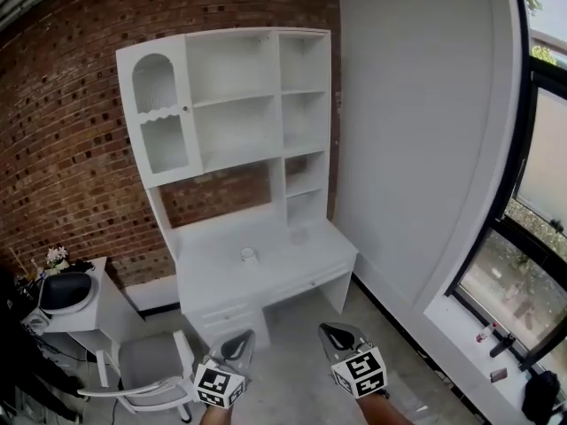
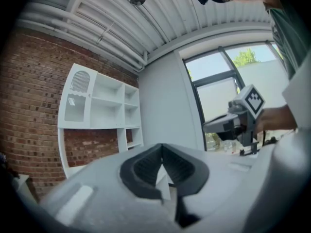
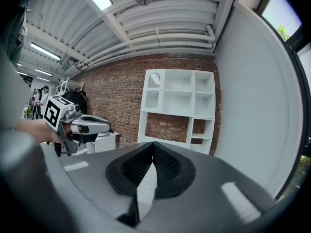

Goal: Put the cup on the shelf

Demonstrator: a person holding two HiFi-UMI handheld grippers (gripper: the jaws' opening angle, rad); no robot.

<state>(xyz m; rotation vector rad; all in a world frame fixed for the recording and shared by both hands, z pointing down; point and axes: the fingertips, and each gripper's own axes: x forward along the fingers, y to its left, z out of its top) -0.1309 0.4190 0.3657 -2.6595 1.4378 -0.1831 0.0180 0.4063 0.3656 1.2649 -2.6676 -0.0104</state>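
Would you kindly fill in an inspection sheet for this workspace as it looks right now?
Surface: white desk standing against the brick wall.
Job's things: cup stands on the desk top; shelf unit rises above it, and nothing is seen in its open compartments.
Clutter: grey chair left of the desk; side table holding a dark round thing and flowers; small items on the window sill.
Grippers: left gripper and right gripper are both shut, empty and well short of the desk.
Cables: nothing seen.
Surroundings: white wall; window at the right.
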